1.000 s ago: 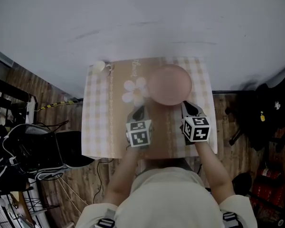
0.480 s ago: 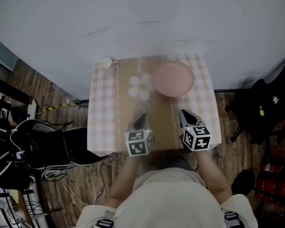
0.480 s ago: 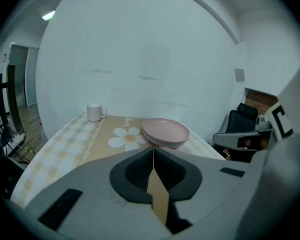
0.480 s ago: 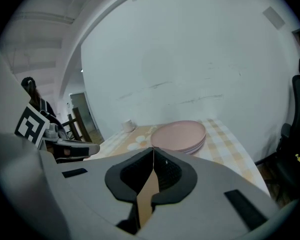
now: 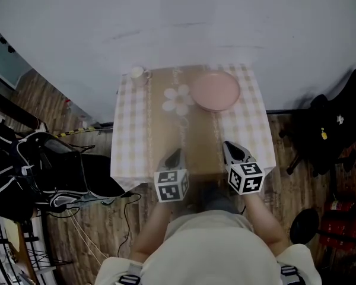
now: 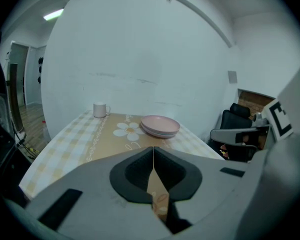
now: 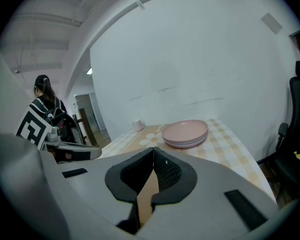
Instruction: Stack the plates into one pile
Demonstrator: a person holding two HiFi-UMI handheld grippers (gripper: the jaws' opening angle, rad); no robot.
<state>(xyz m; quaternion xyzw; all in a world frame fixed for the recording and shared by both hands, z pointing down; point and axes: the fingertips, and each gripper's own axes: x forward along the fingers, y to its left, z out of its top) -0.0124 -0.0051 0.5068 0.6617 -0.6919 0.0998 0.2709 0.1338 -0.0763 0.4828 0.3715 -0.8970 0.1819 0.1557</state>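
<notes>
A pile of pink plates (image 5: 215, 91) (image 6: 160, 126) (image 7: 185, 133) rests on the far right part of the checked table (image 5: 130, 141), beside a printed daisy. My left gripper (image 5: 175, 155) (image 6: 153, 149) hangs over the table's near edge, shut and empty. My right gripper (image 5: 230, 149) (image 7: 153, 150) is level with it over the near right edge, also shut with nothing between its jaws. Both are well short of the plates.
A white mug (image 5: 137, 73) (image 6: 100, 109) stands at the table's far left corner. A dark office chair (image 5: 59, 183) sits left of the table, another chair (image 5: 335, 129) right. A white wall runs behind the table. A person (image 7: 45, 109) stands at the left in the right gripper view.
Both grippers have drawn back from beside the plates toward the table's near edge. The plate pile stays where it was on the table.
</notes>
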